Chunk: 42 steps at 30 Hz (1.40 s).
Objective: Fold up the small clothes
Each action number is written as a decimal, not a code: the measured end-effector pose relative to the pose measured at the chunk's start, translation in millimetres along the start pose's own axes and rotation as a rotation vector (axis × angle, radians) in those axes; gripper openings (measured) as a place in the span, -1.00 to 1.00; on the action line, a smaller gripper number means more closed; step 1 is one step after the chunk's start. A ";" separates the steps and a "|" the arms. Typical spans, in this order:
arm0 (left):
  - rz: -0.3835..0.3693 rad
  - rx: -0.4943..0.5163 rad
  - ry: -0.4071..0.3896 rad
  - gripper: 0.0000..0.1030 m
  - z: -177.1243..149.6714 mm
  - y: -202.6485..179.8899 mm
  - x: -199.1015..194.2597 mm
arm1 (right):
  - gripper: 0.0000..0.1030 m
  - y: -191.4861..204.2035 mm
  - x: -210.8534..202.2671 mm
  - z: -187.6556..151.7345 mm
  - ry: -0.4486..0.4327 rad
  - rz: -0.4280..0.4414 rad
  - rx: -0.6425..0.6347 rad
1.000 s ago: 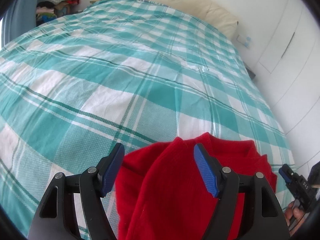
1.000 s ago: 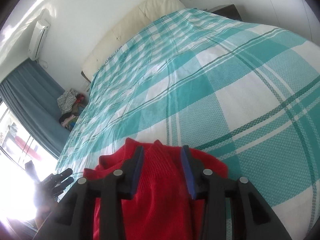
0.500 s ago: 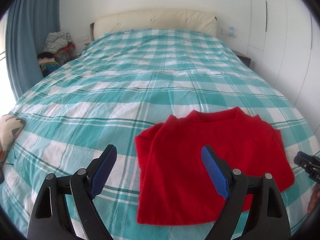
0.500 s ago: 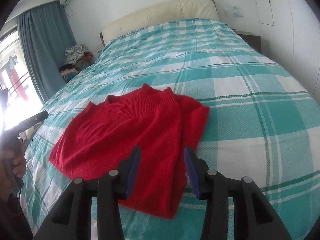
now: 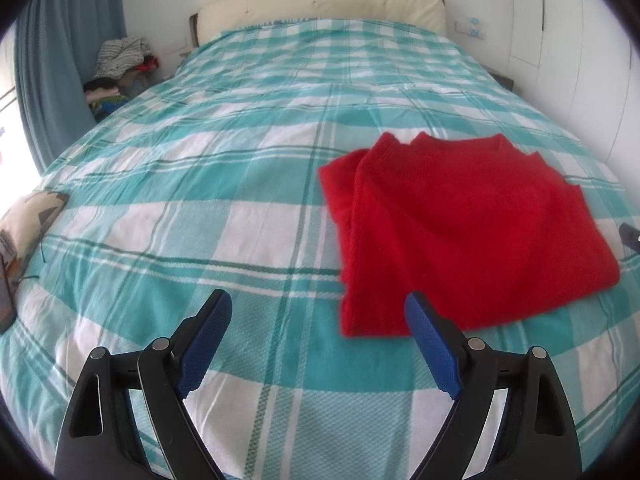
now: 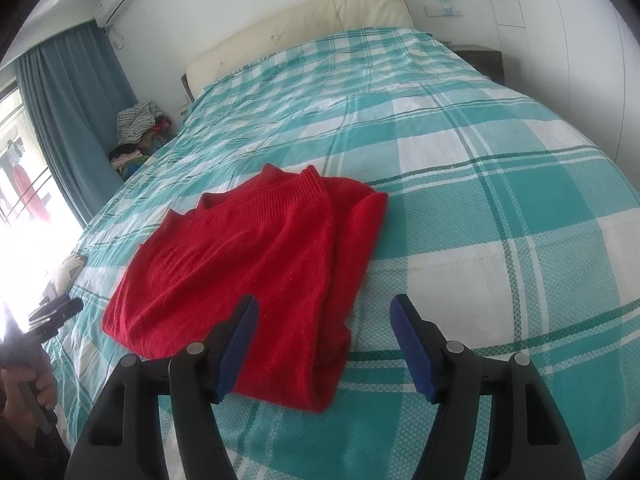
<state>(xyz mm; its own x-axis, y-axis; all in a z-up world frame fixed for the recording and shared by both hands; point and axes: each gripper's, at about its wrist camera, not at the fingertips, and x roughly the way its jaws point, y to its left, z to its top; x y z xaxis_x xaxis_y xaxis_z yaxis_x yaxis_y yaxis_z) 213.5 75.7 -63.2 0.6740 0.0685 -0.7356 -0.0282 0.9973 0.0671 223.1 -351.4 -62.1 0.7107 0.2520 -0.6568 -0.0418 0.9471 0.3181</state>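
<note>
A red knitted sweater [image 5: 460, 228] lies folded into a flat rectangle on the teal and white plaid bed [image 5: 240, 168]. It also shows in the right wrist view [image 6: 256, 264]. My left gripper [image 5: 318, 344] is open and empty, held above the bed to the near left of the sweater. My right gripper [image 6: 322, 344] is open and empty, above the sweater's near right corner. The left gripper's tip [image 6: 56, 312] shows at the left edge of the right wrist view, and the right gripper's tip [image 5: 630, 236] at the right edge of the left wrist view.
A cream headboard [image 5: 320, 4] stands at the far end. A pile of clothes [image 5: 120, 64] sits beside the blue curtain [image 5: 52, 60] at far left. A patterned cushion [image 5: 28, 216] lies at the bed's left edge. White wardrobe doors [image 5: 580, 40] line the right wall.
Both grippers have pulled back and up from the sweater. The right gripper has opened wide. The sweater lies folded on the bed, let go.
</note>
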 end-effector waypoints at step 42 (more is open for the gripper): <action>-0.070 -0.366 0.054 0.85 -21.4 108.4 17.4 | -0.78 162.4 70.5 87.4 0.218 0.112 -0.095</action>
<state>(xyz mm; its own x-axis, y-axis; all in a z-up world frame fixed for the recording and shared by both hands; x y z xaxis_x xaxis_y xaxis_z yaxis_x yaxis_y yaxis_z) 206.3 185.5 -83.2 0.6438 -0.0085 -0.7652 -0.2524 0.9416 -0.2228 327.7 -197.2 3.0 0.5304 0.3833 -0.7561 -0.1849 0.9228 0.3381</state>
